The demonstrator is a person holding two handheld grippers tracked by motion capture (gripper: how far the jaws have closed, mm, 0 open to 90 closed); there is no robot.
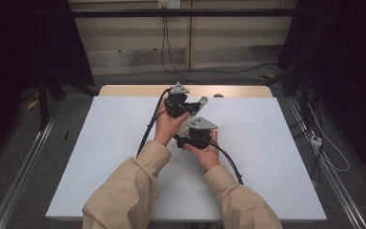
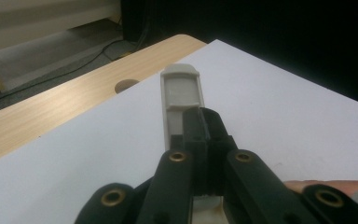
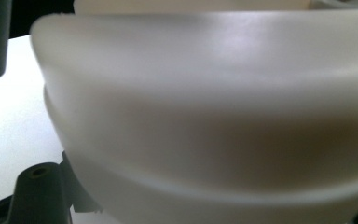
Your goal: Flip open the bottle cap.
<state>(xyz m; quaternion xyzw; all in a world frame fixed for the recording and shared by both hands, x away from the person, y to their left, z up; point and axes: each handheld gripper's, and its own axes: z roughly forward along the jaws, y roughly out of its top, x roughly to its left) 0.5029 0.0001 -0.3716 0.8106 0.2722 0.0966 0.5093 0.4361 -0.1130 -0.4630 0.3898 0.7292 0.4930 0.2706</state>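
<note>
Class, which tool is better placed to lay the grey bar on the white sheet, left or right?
Left, probably: the left tool visibly clamps the grey bar over the white sheet; on the right tool the grip is hidden.

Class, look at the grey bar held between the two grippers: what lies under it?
Under the grey bar lies the white sheet covering the table; the left gripper and hands hide the spot directly beneath.

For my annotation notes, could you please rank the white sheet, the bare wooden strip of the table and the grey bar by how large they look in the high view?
1. White sheet, by far the largest.
2. Wooden strip along the far edge.
3. Grey bar, partly hidden by the left gripper and right gripper, so its full extent is unsure.
</note>
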